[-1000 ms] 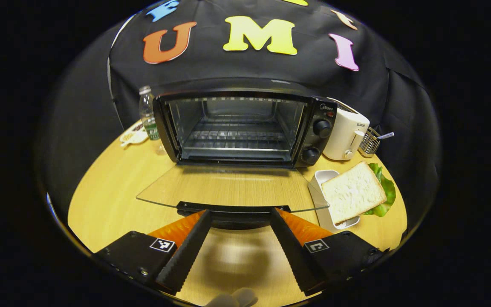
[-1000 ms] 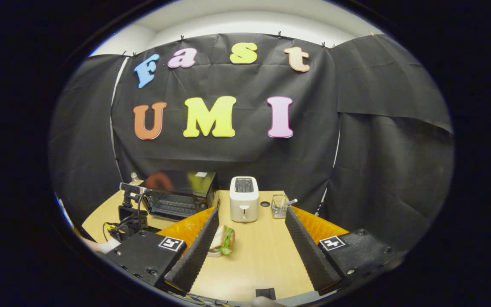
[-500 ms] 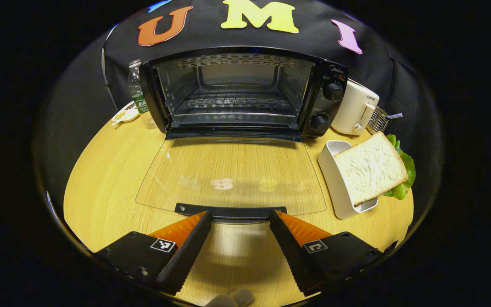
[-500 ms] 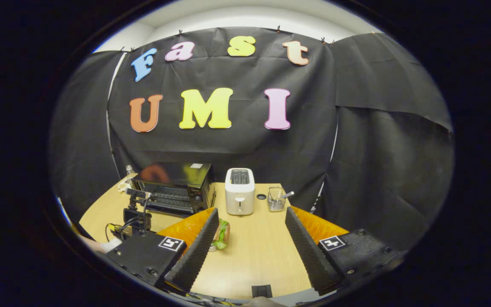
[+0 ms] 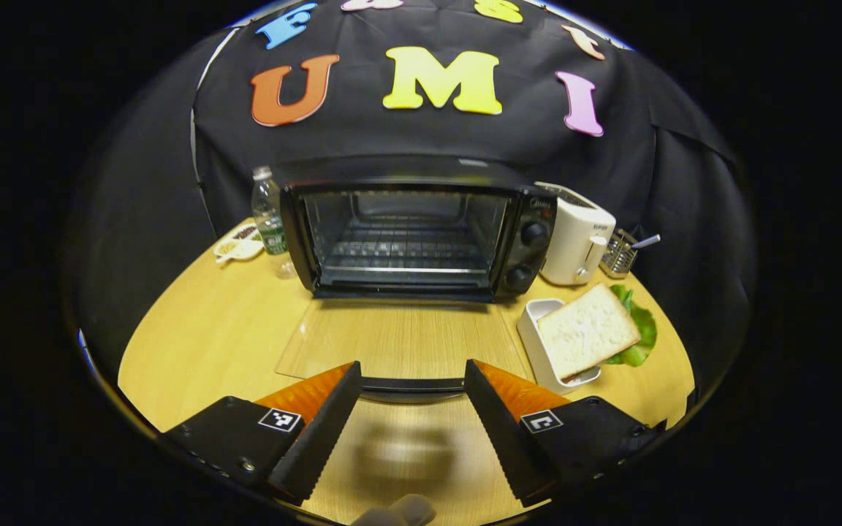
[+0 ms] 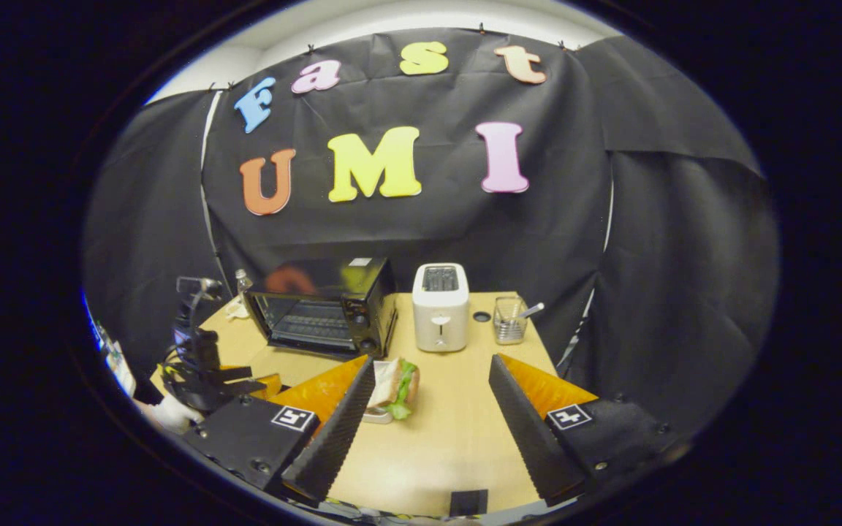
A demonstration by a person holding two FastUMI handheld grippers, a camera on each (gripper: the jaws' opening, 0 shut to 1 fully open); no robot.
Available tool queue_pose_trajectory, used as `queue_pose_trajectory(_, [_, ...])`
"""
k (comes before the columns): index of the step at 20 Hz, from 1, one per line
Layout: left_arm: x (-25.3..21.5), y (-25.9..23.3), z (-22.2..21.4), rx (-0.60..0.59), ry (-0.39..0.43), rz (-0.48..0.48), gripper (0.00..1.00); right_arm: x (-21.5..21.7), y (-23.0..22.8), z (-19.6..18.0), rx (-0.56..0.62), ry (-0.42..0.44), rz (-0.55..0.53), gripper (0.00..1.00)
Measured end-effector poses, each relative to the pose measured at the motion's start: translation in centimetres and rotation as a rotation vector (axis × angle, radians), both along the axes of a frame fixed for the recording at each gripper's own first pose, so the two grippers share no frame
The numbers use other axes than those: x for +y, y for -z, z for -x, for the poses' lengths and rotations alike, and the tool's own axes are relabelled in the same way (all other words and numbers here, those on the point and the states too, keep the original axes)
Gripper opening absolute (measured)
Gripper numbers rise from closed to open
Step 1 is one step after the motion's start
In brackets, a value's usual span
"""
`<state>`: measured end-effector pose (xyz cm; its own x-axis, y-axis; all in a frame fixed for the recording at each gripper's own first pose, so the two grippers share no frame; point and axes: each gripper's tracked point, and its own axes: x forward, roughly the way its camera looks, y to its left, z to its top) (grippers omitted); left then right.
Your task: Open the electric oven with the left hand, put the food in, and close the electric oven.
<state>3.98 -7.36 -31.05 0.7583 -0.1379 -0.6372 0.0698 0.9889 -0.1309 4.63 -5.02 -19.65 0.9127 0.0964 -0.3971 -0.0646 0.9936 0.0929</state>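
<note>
Our spread left gripper (image 5: 410, 398) has backed off the black glass-doored oven (image 5: 414, 237) at centre frame, freeing us to fetch the sandwich (image 5: 589, 332).

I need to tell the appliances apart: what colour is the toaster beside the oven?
White; the toaster shows best in the right gripper view.

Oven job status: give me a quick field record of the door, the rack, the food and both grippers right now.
oven: on the wooden table, beside the white toaster
door: fully open, glass lying flat toward the camera
rack: bare, no food on it
sandwich: bread over lettuce, resting on a white dish right of the door
left gripper: jaws open, just short of the door handle, holding nothing
right gripper: jaws open, empty, sandwich ahead near its left finger
</note>
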Motion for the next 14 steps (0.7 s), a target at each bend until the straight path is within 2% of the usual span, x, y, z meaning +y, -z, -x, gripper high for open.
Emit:
queue_pose_trajectory(1, [0.7,-1.9,0.2,-0.039,-0.008,-0.007,0.93,0.2,1.5,-0.4,0.022,-0.016,-0.025,1.00])
queue_pose_trajectory(7, [4.2,-14.4,2.3,-0.252,-0.041,-0.038,0.93,1.7,10.1,-3.5,0.177,-0.047,-0.236,1.00])
queue_pose_trajectory(12, [6.6,-22.0,3.4,-0.369,-0.143,-0.088,0.93,3.6,14.5,-7.4,0.285,-0.114,-0.458,0.99])
queue_pose_trajectory(13, [7.0,-23.1,3.7,-0.380,-0.172,-0.096,0.93,3.9,15.2,-8.3,0.306,-0.124,-0.502,0.87])
queue_pose_trajectory(14, [7.2,-23.9,4.0,-0.382,-0.200,-0.100,0.93,4.2,15.6,-9.3,0.322,-0.135,-0.543,0.98])
